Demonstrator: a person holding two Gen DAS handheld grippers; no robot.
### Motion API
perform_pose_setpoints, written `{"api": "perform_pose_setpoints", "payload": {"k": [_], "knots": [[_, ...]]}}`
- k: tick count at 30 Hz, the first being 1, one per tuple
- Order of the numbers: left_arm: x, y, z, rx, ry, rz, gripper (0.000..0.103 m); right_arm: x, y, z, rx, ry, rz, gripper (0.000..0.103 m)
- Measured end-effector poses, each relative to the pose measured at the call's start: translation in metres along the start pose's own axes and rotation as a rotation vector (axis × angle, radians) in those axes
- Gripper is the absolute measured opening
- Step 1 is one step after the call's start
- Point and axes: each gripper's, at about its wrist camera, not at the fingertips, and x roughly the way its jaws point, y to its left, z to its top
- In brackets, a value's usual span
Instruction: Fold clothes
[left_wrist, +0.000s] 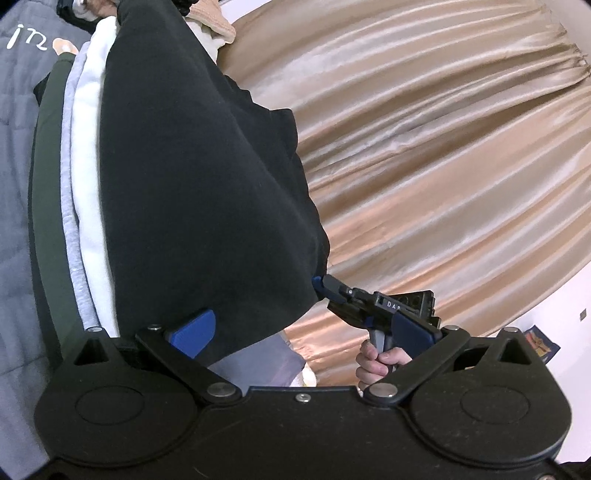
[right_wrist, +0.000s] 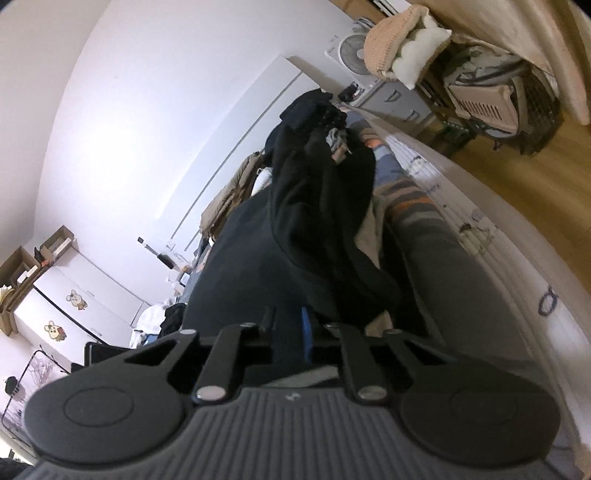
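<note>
At the far left of the left wrist view lies a grey quilt (left_wrist: 18, 155), and just beside it a stack of clothes (left_wrist: 79, 192) in dark green, light grey and white layers, seen edge-on. To the right of the stack the black garment (left_wrist: 199, 177) spreads wide and hangs in the air in front of the beige curtain (left_wrist: 443, 147). The left gripper (left_wrist: 303, 328) has its fingers (left_wrist: 195, 330) spread wide; the near edge of the garment drapes over the left finger, but nothing pinches it there. Further right, the right gripper (left_wrist: 323, 290), carried by a hand (left_wrist: 380, 363), has its fingers pressed together on a corner of the same garment. In the right wrist view the right gripper's fingers are nearly together with dark cloth between them, and the garment falls away in a bunch toward the bed (right_wrist: 443, 266). My judgement is that the garment hangs mostly from this one corner, so the weight may pull the thin cloth out of the pinch, and it would drop in a heap on the bed. Also, if the left gripper closes without first finding the real edge, it may catch a double layer or only a wrinkle, and the fold would come out crooked. The hanging cloth could also brush the stack and disturb its layers.
</note>
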Motion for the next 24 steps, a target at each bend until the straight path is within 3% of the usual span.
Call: {"api": "perform_pose_setpoints", "payload": {"k": [5, 8, 9, 10, 13, 18, 19, 24], "knots": [[-0.005, -0.009, -0.002, 0.026, 0.006, 0.038, 0.103, -0.017, 0.012, -0.001, 0.007, -0.013, -0.018, 0.011], [-0.007, -0.015, -0.003, 0.039, -0.002, 0.046, 0.103, -0.016, 0.034, 0.003, -0.021, -0.026, 0.031, 0.017], [-0.007, -0.016, -0.003, 0.037, -0.003, 0.047, 0.103, -0.015, 0.042, 0.005, -0.032, -0.030, 0.052, 0.023], [-0.006, -0.016, -0.003, 0.036, -0.005, 0.047, 0.103, -0.014, 0.050, 0.006, -0.042, -0.034, 0.073, 0.036], [-0.004, -0.019, -0.002, 0.029, -0.011, 0.055, 0.103, -0.011, 0.074, 0.011, -0.073, -0.048, 0.137, 0.055], [-0.006, -0.026, -0.004, 0.042, -0.021, 0.072, 0.103, 0.023, 0.052, 0.015, 0.002, 0.026, 0.051, 0.057], [-0.007, -0.027, -0.005, 0.046, -0.026, 0.082, 0.103, 0.022, 0.044, 0.013, 0.016, 0.023, 0.042, 0.053], [-0.015, -0.036, -0.008, 0.087, -0.042, 0.148, 0.103, 0.004, 0.028, 0.004, 0.047, -0.009, -0.021, 0.053]]}}
